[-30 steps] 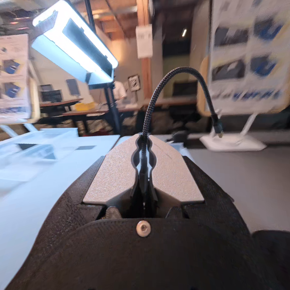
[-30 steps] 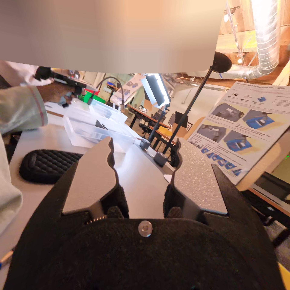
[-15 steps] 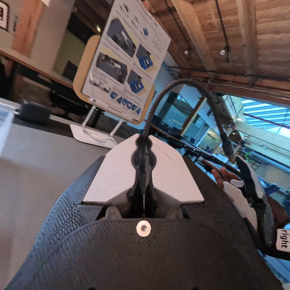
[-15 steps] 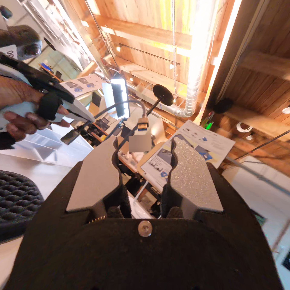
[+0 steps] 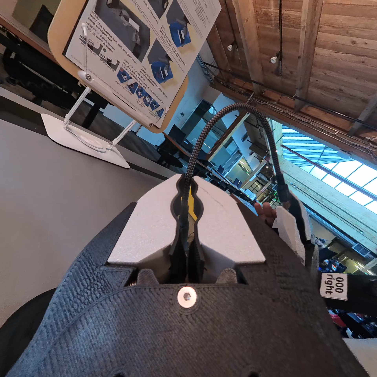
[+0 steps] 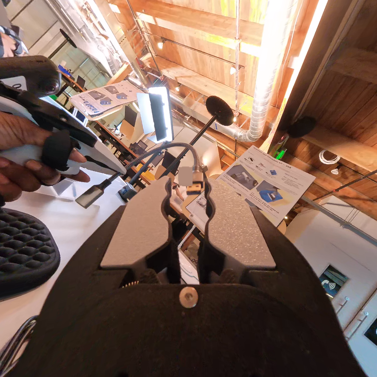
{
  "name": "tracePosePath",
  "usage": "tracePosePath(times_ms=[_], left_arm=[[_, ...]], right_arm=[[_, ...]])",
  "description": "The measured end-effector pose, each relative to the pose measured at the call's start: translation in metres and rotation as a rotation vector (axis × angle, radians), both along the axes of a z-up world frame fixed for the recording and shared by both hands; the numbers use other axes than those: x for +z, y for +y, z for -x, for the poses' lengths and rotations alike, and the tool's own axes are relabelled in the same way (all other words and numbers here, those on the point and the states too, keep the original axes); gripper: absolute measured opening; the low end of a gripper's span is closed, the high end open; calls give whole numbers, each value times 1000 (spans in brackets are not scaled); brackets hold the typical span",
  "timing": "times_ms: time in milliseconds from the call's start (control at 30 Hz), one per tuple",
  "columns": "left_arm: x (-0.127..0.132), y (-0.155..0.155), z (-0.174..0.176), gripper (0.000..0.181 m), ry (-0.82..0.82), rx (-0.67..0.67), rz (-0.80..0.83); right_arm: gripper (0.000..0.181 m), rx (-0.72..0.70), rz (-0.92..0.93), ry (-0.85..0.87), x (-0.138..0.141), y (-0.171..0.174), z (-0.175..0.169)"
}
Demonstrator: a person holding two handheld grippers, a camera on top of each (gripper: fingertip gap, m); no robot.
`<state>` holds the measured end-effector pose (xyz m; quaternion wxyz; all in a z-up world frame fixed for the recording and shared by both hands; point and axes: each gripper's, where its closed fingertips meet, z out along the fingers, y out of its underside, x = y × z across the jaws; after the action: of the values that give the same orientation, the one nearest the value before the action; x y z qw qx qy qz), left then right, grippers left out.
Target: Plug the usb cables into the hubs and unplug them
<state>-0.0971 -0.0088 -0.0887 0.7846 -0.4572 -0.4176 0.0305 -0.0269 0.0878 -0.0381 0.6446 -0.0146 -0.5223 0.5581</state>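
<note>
My left gripper (image 5: pixel 186 179) is shut on a dark braided usb cable (image 5: pixel 206 138). The cable arcs up and right, and its plug end (image 5: pixel 284 193) hangs down beside my right gripper's white finger (image 5: pixel 287 224). In the right wrist view a hand holds the left gripper (image 6: pixel 114 169) at the left, pinching the cable (image 6: pixel 163 149). A flat grey metal end piece (image 6: pixel 89 196) hangs below it. The cable's gold usb plug (image 6: pixel 195 184) hangs at the tips of my right gripper (image 6: pixel 188 181), close to its right finger. The jaws are open with a narrow gap and hold nothing.
A picture instruction board (image 5: pixel 130 51) on a white stand (image 5: pixel 81 138) sits on the grey table (image 5: pixel 51 193); it also shows in the right wrist view (image 6: pixel 263 183). A black padded mat (image 6: pixel 24 251) lies at the left, a light panel (image 6: pixel 157 114) behind. The tips of one gripper are about 12 centimeters away from the tips of the other.
Both grippers have tilted upward and come together. The cable's plug has come to my right gripper's fingertips, and the right jaws have narrowed. The left gripper still holds the cable.
</note>
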Motion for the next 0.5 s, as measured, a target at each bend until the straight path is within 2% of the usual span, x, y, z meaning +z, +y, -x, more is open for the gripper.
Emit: tracePosePath(times_ms=[67, 333, 367, 433, 500], left_arm=[[-2, 2, 0, 6, -2, -3, 10], [-1, 10, -5, 7, 26, -66, 16], [0, 10, -6, 13, 39, -69, 15], [1, 6, -3, 40, 57, -34, 52], [3, -7, 4, 63, 99, 104, 163]], right_arm=[[18, 0, -20, -3, -1, -2, 1], [15, 37, 33, -68, 2, 12, 5], [15, 56, 47, -80, 4, 14, 5], [15, 63, 38, -85, 6, 19, 5], [15, 31, -34, -55, 6, 21, 5]])
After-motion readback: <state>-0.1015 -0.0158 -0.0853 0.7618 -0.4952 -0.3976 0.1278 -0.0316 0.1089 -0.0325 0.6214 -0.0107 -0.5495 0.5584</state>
